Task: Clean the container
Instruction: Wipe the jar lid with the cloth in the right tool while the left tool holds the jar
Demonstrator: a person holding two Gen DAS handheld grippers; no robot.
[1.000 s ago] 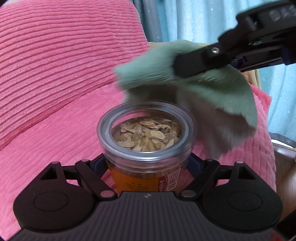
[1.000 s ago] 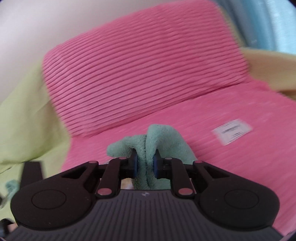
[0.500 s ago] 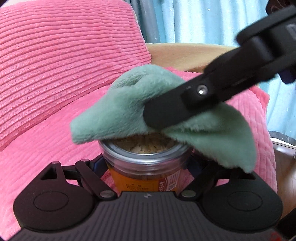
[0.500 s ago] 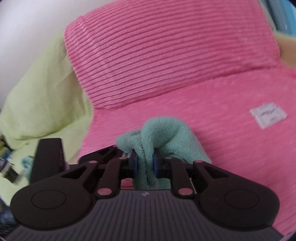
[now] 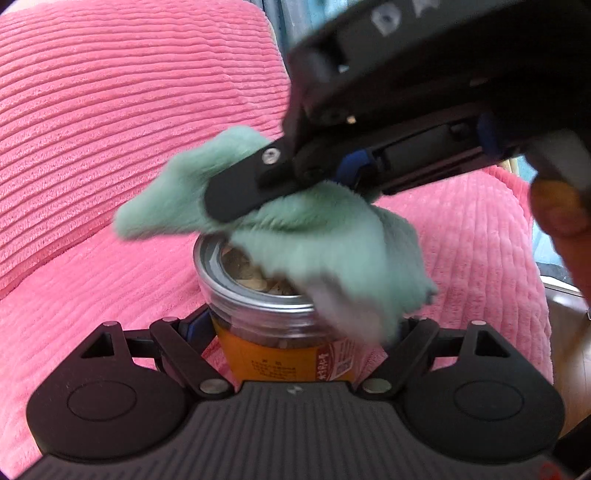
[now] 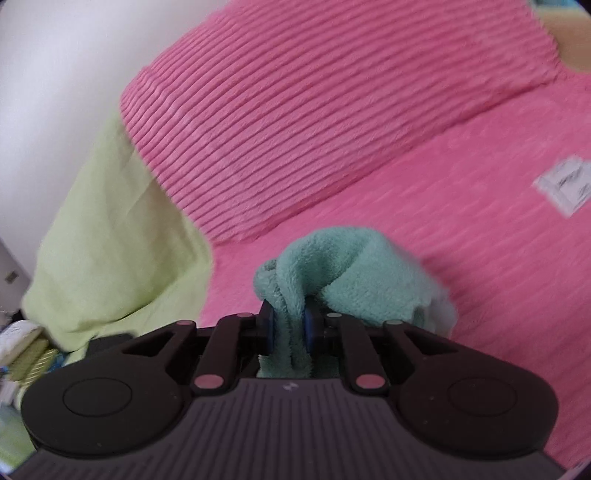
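Cloth point(image 5: 325, 251) swept rightward across jar point(image 5: 258, 302) | jar between left tongs point(image 5: 295, 328)

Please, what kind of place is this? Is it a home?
Probably a home living room or bedroom: a pink ribbed cushion on a matching pink cover, light blue curtains behind, and a green fabric throw beside it.

A pink ribbed cushion point(image 5: 129, 110) leans behind a pink ribbed cover point(image 6: 461, 229). A white tag point(image 6: 565, 190) lies on the cover. Lime cloth point(image 6: 122, 251) drapes beside the cushion. Blue curtain point(image 5: 291, 33) hangs behind.
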